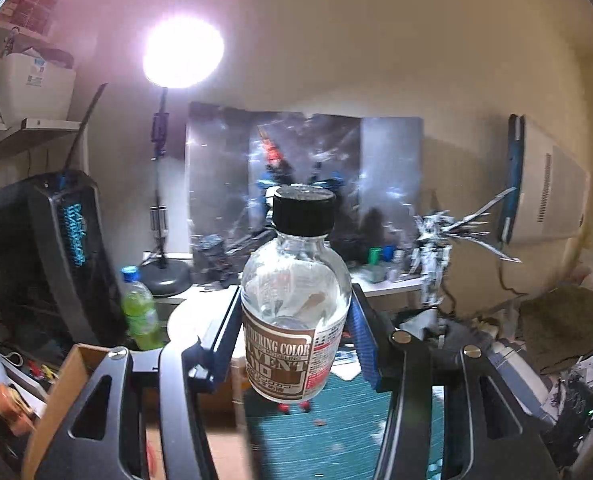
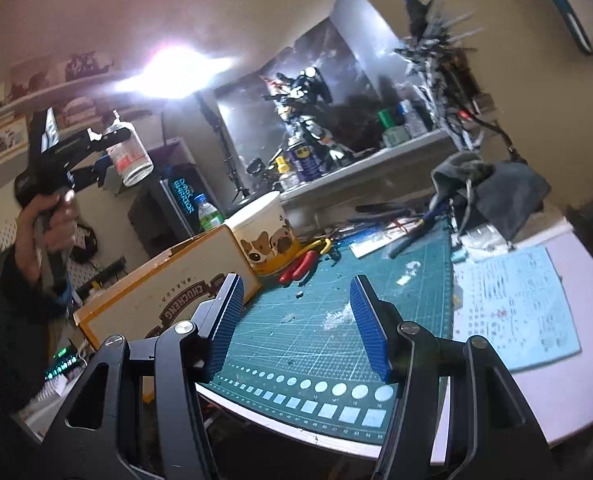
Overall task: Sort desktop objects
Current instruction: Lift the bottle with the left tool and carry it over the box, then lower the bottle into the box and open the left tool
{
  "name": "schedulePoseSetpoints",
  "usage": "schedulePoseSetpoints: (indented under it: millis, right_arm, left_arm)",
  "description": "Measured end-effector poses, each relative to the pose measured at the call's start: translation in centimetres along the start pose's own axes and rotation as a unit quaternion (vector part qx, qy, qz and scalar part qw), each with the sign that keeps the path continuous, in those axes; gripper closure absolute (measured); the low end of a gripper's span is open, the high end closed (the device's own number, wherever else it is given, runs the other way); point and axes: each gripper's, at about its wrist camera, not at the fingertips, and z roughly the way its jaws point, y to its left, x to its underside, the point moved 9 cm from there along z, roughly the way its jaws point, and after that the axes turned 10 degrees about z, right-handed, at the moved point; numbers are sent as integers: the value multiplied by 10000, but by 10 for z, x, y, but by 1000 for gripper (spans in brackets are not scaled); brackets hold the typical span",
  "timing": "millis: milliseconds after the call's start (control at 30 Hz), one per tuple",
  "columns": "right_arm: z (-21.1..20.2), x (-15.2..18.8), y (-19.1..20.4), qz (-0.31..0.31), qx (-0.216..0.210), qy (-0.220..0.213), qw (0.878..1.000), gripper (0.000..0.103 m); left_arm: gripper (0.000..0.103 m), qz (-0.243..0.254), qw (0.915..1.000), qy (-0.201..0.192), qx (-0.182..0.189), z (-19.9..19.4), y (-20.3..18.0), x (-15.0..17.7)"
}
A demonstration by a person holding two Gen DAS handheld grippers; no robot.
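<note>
**Solvent bottle held aloft, second gripper idle over the cutting mat**

Seen from the left wrist: left gripper (image 1: 296, 340) clamped on a clear glass solvent bottle (image 1: 295, 300), blue pads (image 1: 363, 344) pressed against both sides at label height. Bottle upright, black screw cap (image 1: 303, 211) on top, brown and white label reading "Weathering Color Solvent". Lifted clear of the green cutting mat (image 1: 336, 440) below. Open cardboard box (image 1: 56, 392) low on the left, green drink bottle (image 1: 139, 312) beyond it, bright round lamp (image 1: 183, 53) above.

Seen from the right wrist: right gripper (image 2: 296, 324) spread wide with nothing between its blue pads (image 2: 368, 324), hovering just above the near edge of the green cutting mat (image 2: 336, 344). Same solvent bottle (image 2: 130, 152) high at upper left, tilted in the left gripper (image 2: 112, 140), gripped by a hand (image 2: 50, 224) and raised above the white-sided cardboard box (image 2: 164, 292). Tub printed with cartoon dogs (image 2: 264, 232) just behind the box, red-handled pliers (image 2: 300, 264) beside it on the mat. Pale blue decal sheet (image 2: 512, 304) right of the mat, grey cloth (image 2: 496, 188) behind.
</note>
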Motion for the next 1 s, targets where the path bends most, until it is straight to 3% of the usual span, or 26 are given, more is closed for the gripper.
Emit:
schedulePoseSetpoints:
  millis: [167,300,567,767,1000]
  right_arm:
    - [2,-9,11,-171,-47,-43,9998,49]
    - [6,-10,14,-210,-39,-34,9998,50]
    - [29,-8,18,-210,-21,122,9997,50]
    - [40,-12,28,-306,-19,120,9995,50]
    - [58,-10,22,-263,56,260,9993,50]
  left_arm:
    - [52,-46,9993,226,-302,23,62,8]
    - [52,76,9976,402,-550,42,98,40]
    - [52,146,9978,512,-392,87,110,99]
    - [52,481,9933,1053,-50,123,101,132]
    - [52,90,9878,1552,99,142,105,181]
